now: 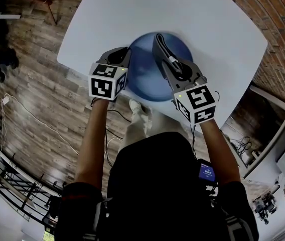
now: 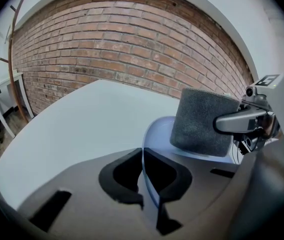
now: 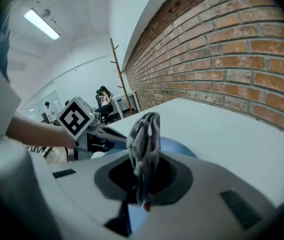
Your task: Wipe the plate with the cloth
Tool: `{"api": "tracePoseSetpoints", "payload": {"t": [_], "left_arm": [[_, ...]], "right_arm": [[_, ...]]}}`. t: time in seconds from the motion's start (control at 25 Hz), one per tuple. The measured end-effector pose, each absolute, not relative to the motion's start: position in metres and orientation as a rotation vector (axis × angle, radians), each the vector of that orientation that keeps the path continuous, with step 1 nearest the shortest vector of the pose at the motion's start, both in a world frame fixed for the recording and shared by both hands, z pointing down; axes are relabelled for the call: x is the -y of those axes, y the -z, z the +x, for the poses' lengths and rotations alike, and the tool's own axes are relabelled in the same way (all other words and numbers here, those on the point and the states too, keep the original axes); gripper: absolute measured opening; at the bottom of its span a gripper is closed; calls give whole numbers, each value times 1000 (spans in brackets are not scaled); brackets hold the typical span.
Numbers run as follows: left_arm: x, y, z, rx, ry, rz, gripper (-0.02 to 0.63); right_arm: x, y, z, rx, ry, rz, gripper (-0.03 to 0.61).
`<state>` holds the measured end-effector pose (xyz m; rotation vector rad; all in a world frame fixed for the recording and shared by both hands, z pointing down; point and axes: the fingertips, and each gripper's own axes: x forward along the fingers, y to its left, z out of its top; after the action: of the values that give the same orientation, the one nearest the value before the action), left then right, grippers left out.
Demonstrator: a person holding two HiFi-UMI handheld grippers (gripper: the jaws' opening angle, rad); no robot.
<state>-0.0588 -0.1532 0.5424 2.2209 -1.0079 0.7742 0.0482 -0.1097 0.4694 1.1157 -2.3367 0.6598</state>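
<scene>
a white table [image 1: 207, 19] with rounded corners stands beside a red brick wall [image 2: 132, 39], on a floor [image 1: 37, 99] of weathered wood planks where a thin white cable [image 1: 32, 117] trails. a bare wooden coat stand [image 3: 119, 69] rises against the brick further down the room — a person [image 3: 103, 96] sits beyond it (too small for detail) — and a long strip light [image 3: 42, 24] glows on the white ceiling [image 3: 82, 14].

Your table [image 1: 192, 14] lies bare beyond the plate [image 1: 145, 69]; brick wall [image 1: 278, 29] runs close along its right side; left gripper [image 1: 124, 54] blocks the plate's left rim.
</scene>
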Motion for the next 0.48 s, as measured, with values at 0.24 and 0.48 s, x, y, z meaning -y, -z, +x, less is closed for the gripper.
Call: {"api": "tracePoseSetpoints", "payload": {"t": [0.24, 0.48], "left_arm": [[153, -544, -57, 1010, -768, 2209, 28], [153, -543, -55, 1017, -772, 2215, 28]], "right_arm": [[111, -471, 51, 2334, -637, 1107, 52], [114, -468, 52, 2325, -585, 1088, 52]]}}
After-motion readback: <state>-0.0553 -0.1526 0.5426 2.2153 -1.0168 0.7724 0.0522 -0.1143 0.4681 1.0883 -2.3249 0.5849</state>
